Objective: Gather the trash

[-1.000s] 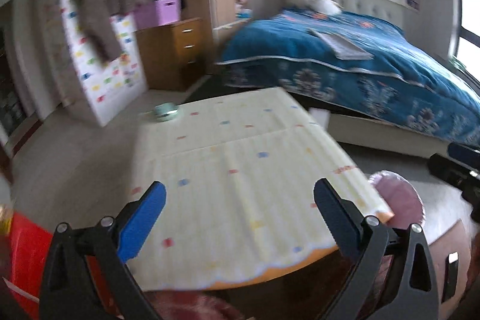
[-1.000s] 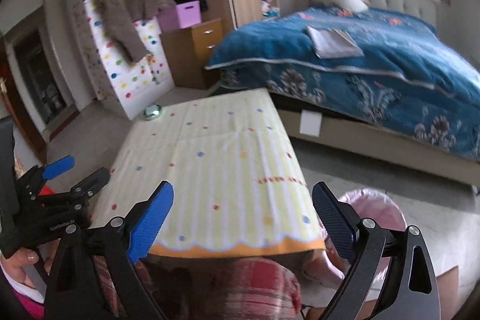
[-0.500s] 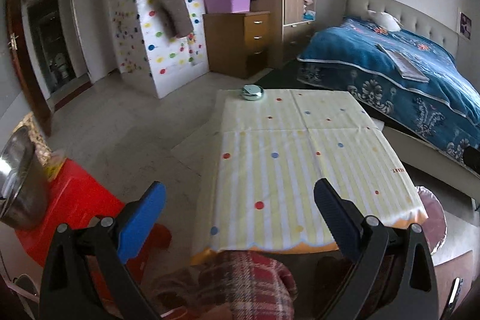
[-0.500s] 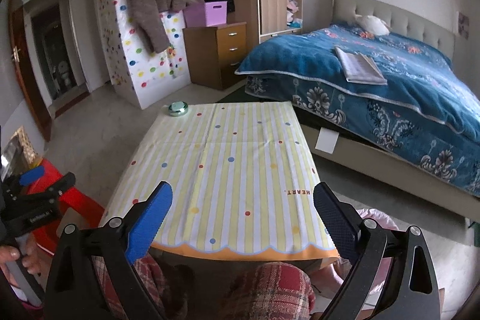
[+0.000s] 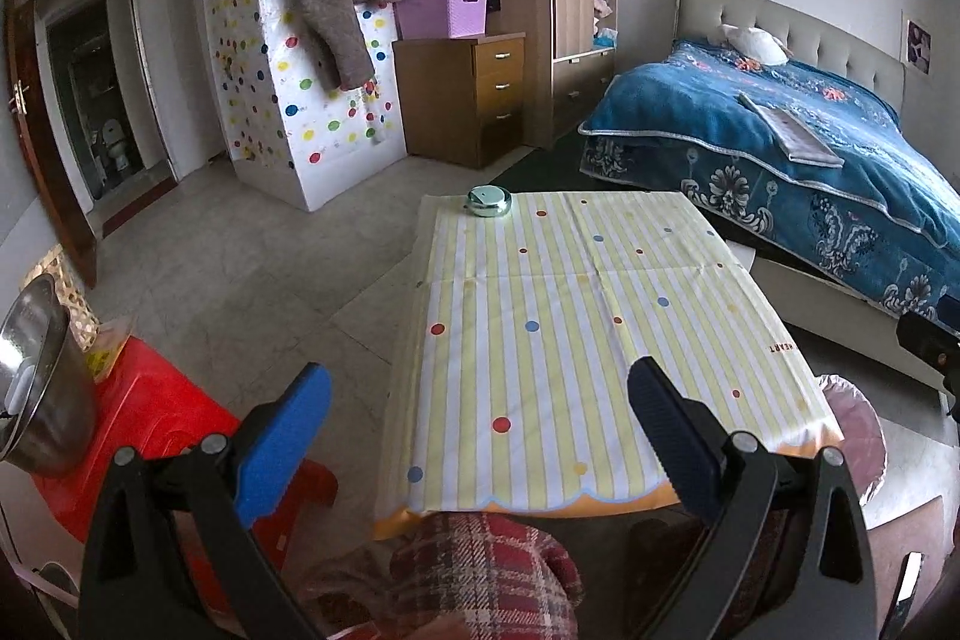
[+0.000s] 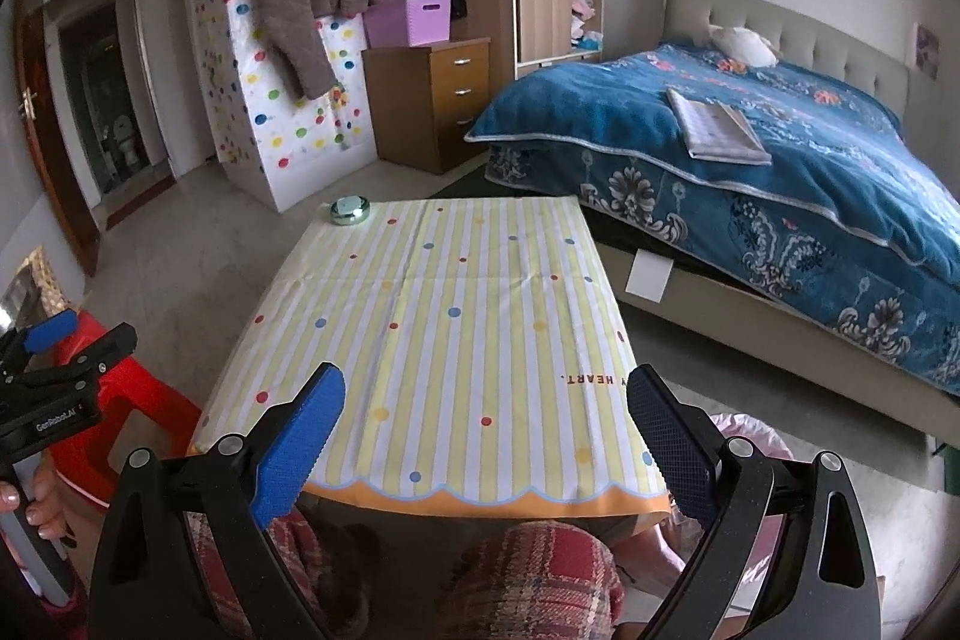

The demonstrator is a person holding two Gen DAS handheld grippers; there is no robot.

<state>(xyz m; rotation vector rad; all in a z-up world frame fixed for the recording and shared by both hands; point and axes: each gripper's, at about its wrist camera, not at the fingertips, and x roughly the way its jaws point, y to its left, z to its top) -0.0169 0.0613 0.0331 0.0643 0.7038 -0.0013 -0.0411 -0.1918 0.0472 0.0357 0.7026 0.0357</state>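
Observation:
A low table with a yellow striped, dotted cloth [image 5: 576, 340] [image 6: 444, 340] fills the middle of both views. At its far left corner sits a small round pale-green tin [image 5: 489, 201] [image 6: 350, 210]. A bin with a pink bag [image 5: 855, 430] [image 6: 753, 439] stands on the floor by the table's near right corner. My left gripper [image 5: 480, 436] is open with nothing between its fingers, held above the table's near edge. Beside it my right gripper [image 6: 486, 436] is open and holds nothing. No loose trash shows on the cloth.
A red plastic stool [image 5: 150, 430] [image 6: 114, 400] with a steel bowl [image 5: 36, 376] stands left of the table. A bed with a blue cover [image 5: 810, 172] [image 6: 750, 172] lies to the right. The person's plaid-clad knees [image 5: 468, 574] [image 6: 540, 580] sit under the near edge. Drawers [image 5: 462, 94] stand at the back.
Both wrist views have swung and steadied, so the left view now faces further left and takes in the stool and bowl. Both grippers stay open.

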